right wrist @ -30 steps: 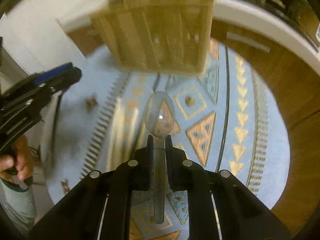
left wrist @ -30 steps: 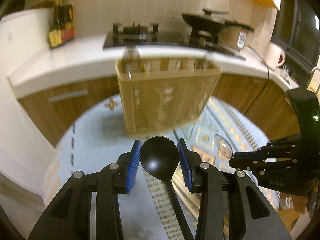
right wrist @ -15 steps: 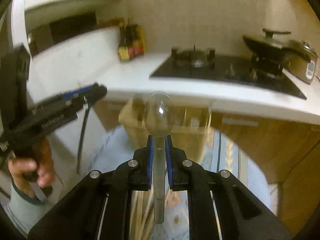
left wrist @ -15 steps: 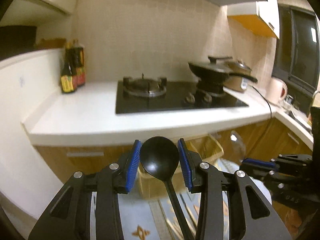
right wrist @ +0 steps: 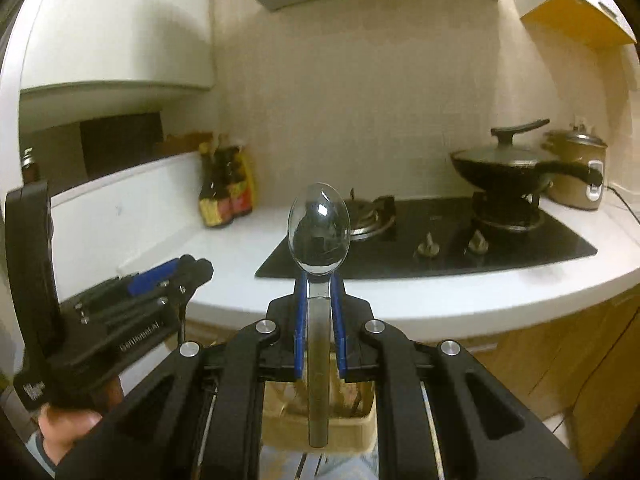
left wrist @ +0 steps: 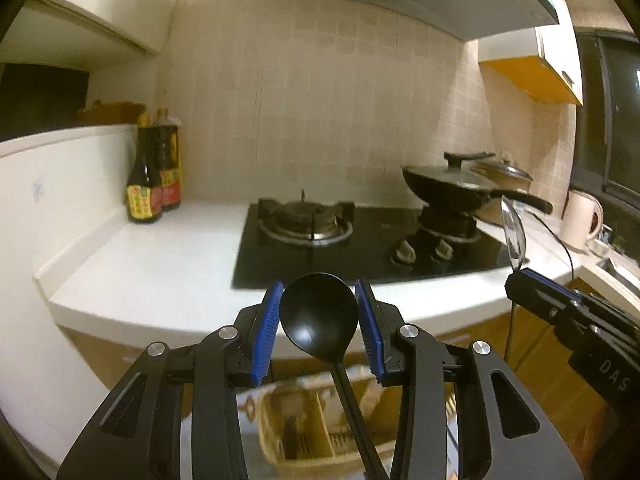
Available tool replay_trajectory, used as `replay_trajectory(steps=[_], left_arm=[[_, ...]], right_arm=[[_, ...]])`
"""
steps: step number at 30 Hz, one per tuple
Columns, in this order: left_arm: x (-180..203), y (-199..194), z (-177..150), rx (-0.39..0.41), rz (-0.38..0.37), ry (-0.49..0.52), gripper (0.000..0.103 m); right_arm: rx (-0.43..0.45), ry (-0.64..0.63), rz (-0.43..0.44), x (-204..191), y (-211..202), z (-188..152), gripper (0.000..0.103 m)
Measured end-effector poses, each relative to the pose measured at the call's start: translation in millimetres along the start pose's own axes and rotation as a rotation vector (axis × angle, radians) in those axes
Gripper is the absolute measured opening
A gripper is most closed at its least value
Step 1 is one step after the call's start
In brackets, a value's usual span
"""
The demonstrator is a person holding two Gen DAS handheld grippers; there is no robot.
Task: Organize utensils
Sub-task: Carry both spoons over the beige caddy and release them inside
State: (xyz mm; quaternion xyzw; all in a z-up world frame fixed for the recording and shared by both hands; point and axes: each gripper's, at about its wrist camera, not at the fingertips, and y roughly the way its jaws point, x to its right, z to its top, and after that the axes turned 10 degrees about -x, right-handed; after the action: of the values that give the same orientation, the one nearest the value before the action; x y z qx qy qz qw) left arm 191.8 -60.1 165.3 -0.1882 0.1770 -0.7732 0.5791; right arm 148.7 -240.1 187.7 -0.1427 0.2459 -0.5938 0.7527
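My left gripper [left wrist: 318, 314] is shut on a black plastic ladle [left wrist: 318, 316], bowl up between the blue pads, handle running down. My right gripper [right wrist: 319, 294] is shut on the handle of a steel spoon [right wrist: 319, 228], bowl upright above the fingertips. A tan slatted utensil basket [left wrist: 296, 436] sits on the floor below, with dark utensils in its compartments; it also shows under the right gripper [right wrist: 352, 426]. Each gripper shows in the other's view: the right one with its spoon [left wrist: 560, 312], the left one [right wrist: 132, 300].
A white kitchen counter [left wrist: 160, 264] lies ahead with a black gas hob [left wrist: 360, 240]. A lidded wok [left wrist: 460, 188] sits on the right burner. Sauce bottles [left wrist: 152, 184] stand at the left; a white kettle [left wrist: 580, 220] at the right. Wooden cabinets are below.
Both grippers have tilted up from facing the rug and basket to facing the counter and wall. The basket has dropped to the bottom of both views. Both keep their utensils.
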Motion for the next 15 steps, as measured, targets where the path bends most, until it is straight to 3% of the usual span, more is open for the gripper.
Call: replay_trajectory(steps=[7,15], left_arm=[[9.1,11.9,-6.7,0.135,0.002,0.027,0.036],[23.4,29.6,-21.1,0.178,0.062,0.093,0.036]], right_arm=[[0.052,-0.026,-0.035,1.7,20.4,0.5,0.01],[0.046,-0.018,-0.068,14.0,49.4,-15.9,0.01]])
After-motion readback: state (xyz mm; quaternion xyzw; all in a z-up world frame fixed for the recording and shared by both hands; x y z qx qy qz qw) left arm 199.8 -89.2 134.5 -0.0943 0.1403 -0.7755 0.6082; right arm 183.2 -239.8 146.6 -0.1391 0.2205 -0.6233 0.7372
